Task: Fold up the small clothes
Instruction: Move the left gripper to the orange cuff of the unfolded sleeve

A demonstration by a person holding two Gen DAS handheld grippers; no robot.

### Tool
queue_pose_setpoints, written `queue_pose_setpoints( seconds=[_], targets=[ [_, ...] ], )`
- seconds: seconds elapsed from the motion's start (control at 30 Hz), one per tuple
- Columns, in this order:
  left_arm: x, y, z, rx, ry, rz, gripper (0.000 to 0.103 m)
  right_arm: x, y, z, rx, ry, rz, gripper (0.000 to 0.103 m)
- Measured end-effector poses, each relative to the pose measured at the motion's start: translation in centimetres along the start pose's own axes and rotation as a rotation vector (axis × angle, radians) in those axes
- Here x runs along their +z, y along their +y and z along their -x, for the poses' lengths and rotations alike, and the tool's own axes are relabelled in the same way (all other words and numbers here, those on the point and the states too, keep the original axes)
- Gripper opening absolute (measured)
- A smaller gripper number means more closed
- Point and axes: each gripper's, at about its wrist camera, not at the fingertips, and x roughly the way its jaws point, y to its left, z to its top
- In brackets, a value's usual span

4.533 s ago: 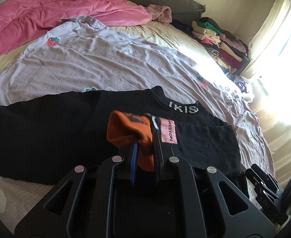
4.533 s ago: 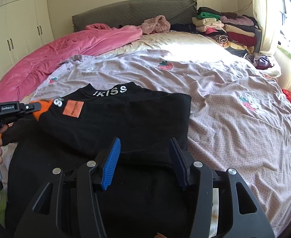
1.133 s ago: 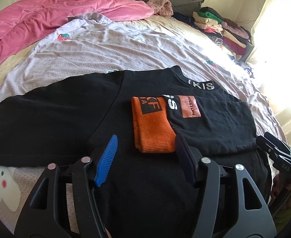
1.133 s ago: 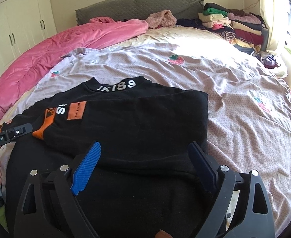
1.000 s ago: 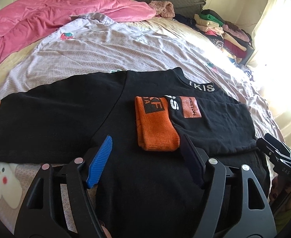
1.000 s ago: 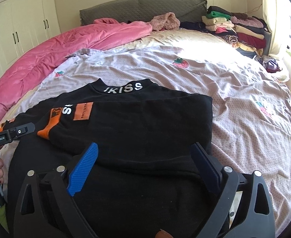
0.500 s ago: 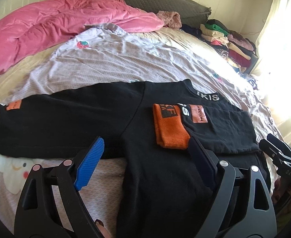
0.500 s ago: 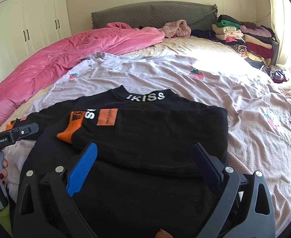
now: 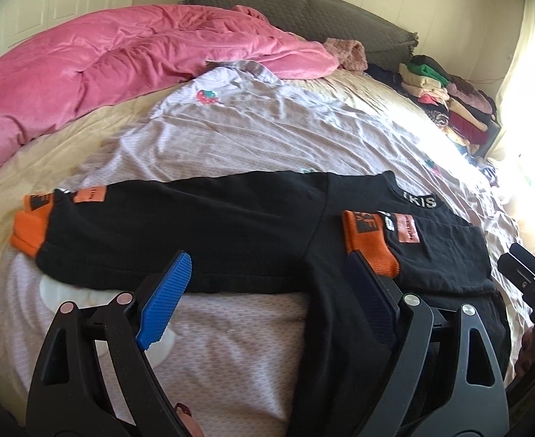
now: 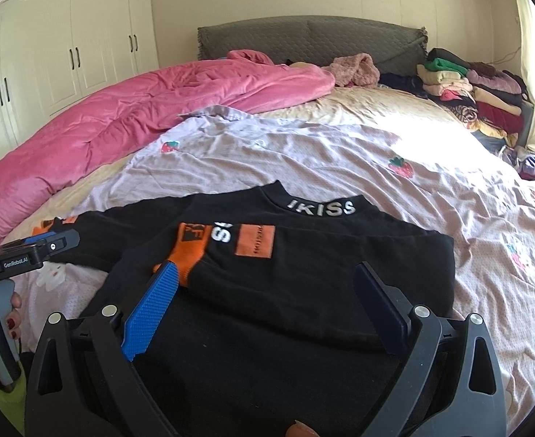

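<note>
Black long-sleeved sweatshirt with orange cuffs [image 9: 252, 225] lies flat on the near part of the lilac strawberry-print sheet [image 9: 267, 134], its lettered collar [image 10: 322, 208] toward the far side. One sleeve is folded across the chest, so its orange ribbed cuff [image 9: 367, 244] rests on the body near the middle; the other sleeve stretches out flat to the left, ending in a second orange cuff [image 9: 30, 229] near the left edge of the sheet, on the cream bedcover. Left gripper [image 9: 263, 304] hovers above the near hem and the bare sheet with its jaws spread wide and nothing between them; they have just been opening. Right gripper [image 10: 263, 306] hangs over the folded right half of the sweatshirt, jaws likewise parted and empty, pads clear of the cloth. Beyond the collar the sheet is open and only wrinkled, giving free room toward the far side and to the right. A crumpled pink quilt [image 9: 121, 58] fills the far left, well apart from the garment; a stack of folded clothes [image 10: 475, 91] sits at the far right corner by the grey padded headboard [image 10: 311, 36]. White wardrobe doors [image 10: 67, 47] stand beyond the bed at left.
</note>
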Motion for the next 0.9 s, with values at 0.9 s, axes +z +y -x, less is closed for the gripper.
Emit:
queue_pose_setpoints(
  seconds=[0.9],
  targets=[
    [1.0,9.9,2.4,0.178,-0.067,0.183,0.084,3.6,9.6,-3.1,0.127,-0.007,0.135,0.096]
  ],
)
